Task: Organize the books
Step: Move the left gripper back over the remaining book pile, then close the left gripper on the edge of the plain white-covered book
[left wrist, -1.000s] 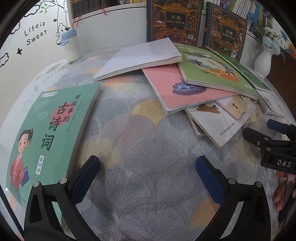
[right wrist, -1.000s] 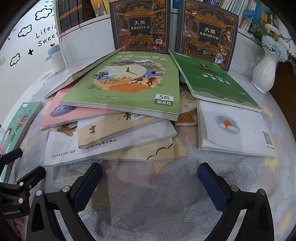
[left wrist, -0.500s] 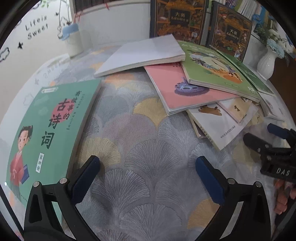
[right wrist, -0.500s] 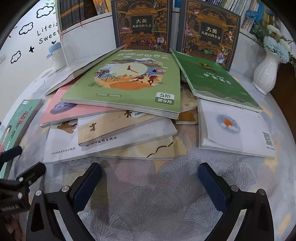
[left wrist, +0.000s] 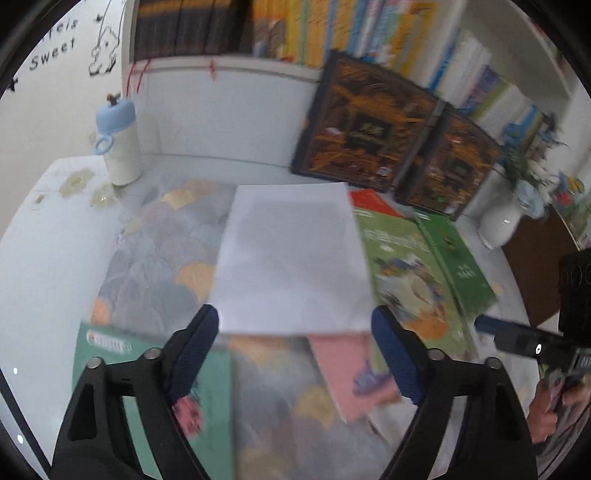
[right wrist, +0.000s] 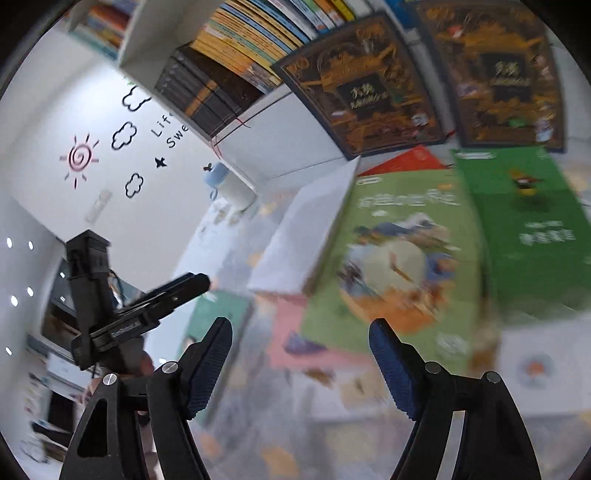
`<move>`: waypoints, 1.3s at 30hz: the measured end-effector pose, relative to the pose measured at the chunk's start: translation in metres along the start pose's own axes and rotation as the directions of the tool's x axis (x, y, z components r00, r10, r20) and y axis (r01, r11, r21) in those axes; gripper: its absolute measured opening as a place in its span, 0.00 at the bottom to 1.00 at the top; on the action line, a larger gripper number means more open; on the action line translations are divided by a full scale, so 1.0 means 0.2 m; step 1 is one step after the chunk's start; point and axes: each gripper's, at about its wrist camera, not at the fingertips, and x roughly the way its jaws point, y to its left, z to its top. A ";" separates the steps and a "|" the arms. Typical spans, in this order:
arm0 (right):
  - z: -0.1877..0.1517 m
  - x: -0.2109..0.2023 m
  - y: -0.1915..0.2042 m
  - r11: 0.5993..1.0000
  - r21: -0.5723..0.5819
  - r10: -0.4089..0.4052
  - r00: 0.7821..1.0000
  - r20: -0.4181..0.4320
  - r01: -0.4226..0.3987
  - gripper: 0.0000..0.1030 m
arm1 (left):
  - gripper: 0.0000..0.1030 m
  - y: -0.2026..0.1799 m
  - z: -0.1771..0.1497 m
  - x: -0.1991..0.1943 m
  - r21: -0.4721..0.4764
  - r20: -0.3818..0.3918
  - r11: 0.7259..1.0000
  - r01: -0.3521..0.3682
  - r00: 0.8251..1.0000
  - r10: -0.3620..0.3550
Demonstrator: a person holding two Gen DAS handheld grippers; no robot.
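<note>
— What are the jaws doing?

— Both pairs are closing, and both are still apart with nothing between the pads. The left gripper (left wrist: 295,354) hangs over the near edge of the white book (left wrist: 291,254), not touching it. The right gripper (right wrist: 301,365) hangs above the pink book (right wrist: 295,332) and the patterned cloth (right wrist: 288,435), also gripping nothing.

— Different from a second ago?

— Yes. Then both pairs stood wider, low over the cloth. Now both have risen and the views have swung up toward the shelf (left wrist: 332,33), so its row of spines shows where before only its bottom edge did. Everything is blurred now; it was sharp earlier.

— Where are the books?

— Lying where they lay. The white book sits on top of the pile's left end, with the pink one poking out below it. Just right of it lies the light green book (left wrist: 406,273), then the dark green book (left wrist: 458,258), with a red corner (left wrist: 373,203) showing behind. The teal book (left wrist: 147,369) lies apart on the cloth, now under the left gripper's left finger; before, it was off to that finger's left. Two dark ornate books (right wrist: 369,85) lean upright against the shelf's base.

— Anything else?

— The blue-capped bottle (left wrist: 118,144) stands in the far left corner, the white vase (left wrist: 498,225) at the right. The right view has tilted: it now catches the left gripper's upper body and the wall stickers (right wrist: 79,157).
</note>
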 end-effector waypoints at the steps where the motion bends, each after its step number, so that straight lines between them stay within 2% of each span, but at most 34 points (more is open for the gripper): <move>1: 0.03 0.06 -0.01 1.000 0.022 0.008 1.000 -0.012 -0.008 0.67 | 0.69 0.03 0.02 0.05 -0.004 -0.009 1.000 -0.015 1.000 0.015; 3: 0.09 0.19 -0.03 0.998 0.060 0.006 0.999 -0.040 -0.004 0.67 | 0.68 0.11 0.06 0.17 -0.025 -0.049 0.999 -0.026 0.998 0.025; 6: 0.13 0.31 -0.05 0.996 0.082 -0.033 0.997 -0.063 0.038 0.67 | 0.56 0.22 0.05 0.34 -0.074 -0.114 0.996 -0.043 0.993 0.034; 10: 0.20 0.44 -0.10 0.992 0.105 -0.057 0.993 -0.099 0.068 0.64 | 0.52 0.33 0.04 0.51 -0.140 -0.182 0.990 -0.001 0.983 -0.025; 15: 0.29 0.52 -0.10 0.995 0.093 -0.036 0.994 -0.107 0.046 0.63 | 0.52 0.35 0.06 0.57 -0.146 -0.167 0.988 0.052 0.983 -0.077; 17: 0.34 0.58 -0.11 0.995 0.096 0.009 0.993 -0.121 0.003 0.62 | 0.52 0.37 0.07 0.59 -0.145 -0.160 0.986 0.077 0.982 -0.101; 22: 0.41 0.66 -0.18 0.984 0.160 0.098 0.987 -0.127 -0.077 0.43 | 0.52 0.37 0.08 0.64 -0.120 -0.147 0.988 0.102 0.982 -0.119; 23: 0.41 0.67 -0.19 0.981 0.171 0.110 0.987 -0.120 -0.089 0.42 | 0.52 0.38 0.08 0.64 -0.124 -0.139 0.987 0.104 0.983 -0.121; 25: 0.42 0.66 -0.22 0.978 0.188 0.111 0.988 -0.107 -0.089 0.32 | 0.52 0.39 0.07 0.65 -0.130 -0.120 0.984 0.119 0.984 -0.135; 29: 0.44 0.67 -0.18 0.991 0.129 0.053 0.995 -0.084 -0.042 0.31 | 0.52 0.40 0.07 0.64 -0.130 -0.110 0.983 0.128 0.984 -0.142; 34: 0.47 0.69 -0.15 0.998 0.066 -0.004 0.998 -0.062 0.008 0.34 | 0.53 0.38 0.08 0.65 -0.103 -0.116 0.990 0.100 0.987 -0.112; 37: 0.46 0.68 -0.14 0.999 0.051 0.016 0.999 -0.030 -0.015 0.37 | 0.53 0.37 0.08 0.64 -0.117 -0.117 0.989 0.090 0.988 -0.103; 39: 0.44 0.65 -0.17 0.995 0.085 0.059 0.998 -0.025 -0.057 0.36 | 0.53 0.36 0.09 0.64 -0.114 -0.131 0.990 0.088 0.986 -0.103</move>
